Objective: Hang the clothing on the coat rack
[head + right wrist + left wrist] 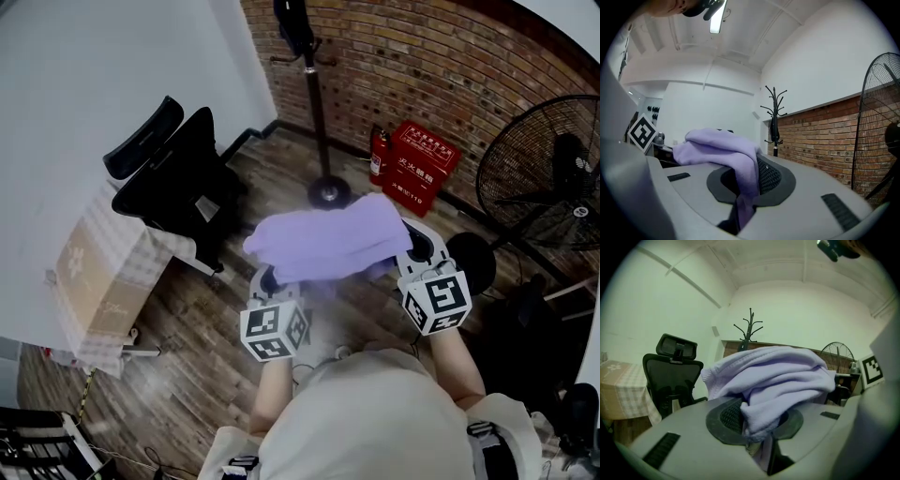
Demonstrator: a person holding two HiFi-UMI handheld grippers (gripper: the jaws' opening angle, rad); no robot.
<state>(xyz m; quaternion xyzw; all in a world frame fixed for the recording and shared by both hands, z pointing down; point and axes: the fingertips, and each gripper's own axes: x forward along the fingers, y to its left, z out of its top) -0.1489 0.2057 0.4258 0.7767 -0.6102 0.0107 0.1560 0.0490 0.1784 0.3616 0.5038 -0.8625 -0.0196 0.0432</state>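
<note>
Lilac garment (323, 242), clamped in left gripper (757, 432) and right gripper (743, 197), covers both from overhead (coat rack (317, 112) top cropped).

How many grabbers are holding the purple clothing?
2. The left gripper is clamped on the left end of the purple clothing, and the right gripper is clamped on its right end. No other grippers show.

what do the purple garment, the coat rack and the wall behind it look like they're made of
Garment: soft matte knit, likely cotton fleece; ribbed edge, limp folds. Coat rack: probably dark-painted metal; thin pole on a round base. Wall: bare red brick, mortar lines visible.
</note>
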